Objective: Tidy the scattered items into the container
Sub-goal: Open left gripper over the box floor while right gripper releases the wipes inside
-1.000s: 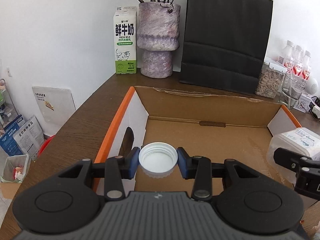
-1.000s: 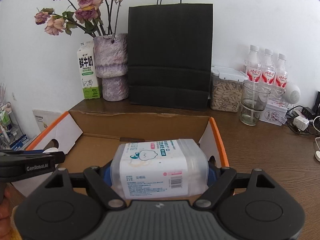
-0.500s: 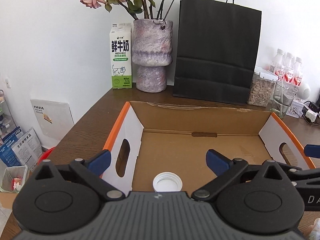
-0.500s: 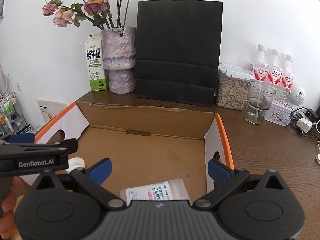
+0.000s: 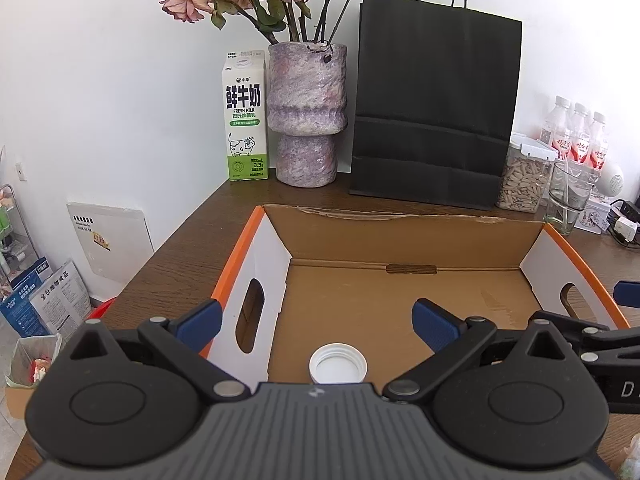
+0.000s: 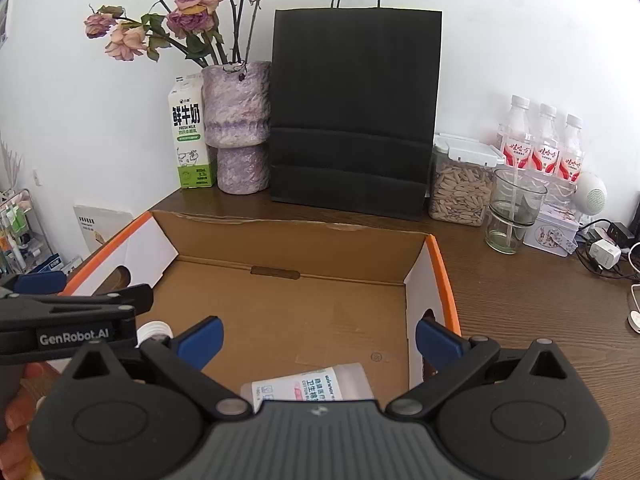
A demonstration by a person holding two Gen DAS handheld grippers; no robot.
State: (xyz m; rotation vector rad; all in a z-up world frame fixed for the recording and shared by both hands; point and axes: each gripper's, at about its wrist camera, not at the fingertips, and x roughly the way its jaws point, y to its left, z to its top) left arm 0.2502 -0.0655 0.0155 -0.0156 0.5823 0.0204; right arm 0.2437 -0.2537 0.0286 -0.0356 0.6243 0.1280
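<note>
Lying on the floor of the cardboard box (image 5: 404,308), at lower centre of the left wrist view, a white bottle cap (image 5: 338,368) rests with its open, threaded side up; being round, it has no long axis, and its near edge is cut off by the gripper body. The left gripper (image 5: 316,320) has just been opening: its blue pads (image 5: 200,320) stand wide apart, released, with the cap below and between them, nearer the camera than the pad tips and touching neither.

In the right wrist view, a clear plastic cotton-swab box (image 6: 310,386) lies on its side on the box floor at lower centre, its long axis running roughly left to right across the frame with a slight tilt, the printed label facing up. Its near half is hidden behind the gripper body, so its full outline cannot be made out. The right gripper (image 6: 318,338) has likewise just been opening; its jaws are spread, and the swab box sits below and between them, free of both pads.

At the left edge of this view the left gripper partly covers the cap, and fingertips of a hand (image 6: 18,420) show at lower left. A black paper bag (image 6: 356,112) and a milk carton (image 6: 189,136) stand behind the box, at the wall.
</note>
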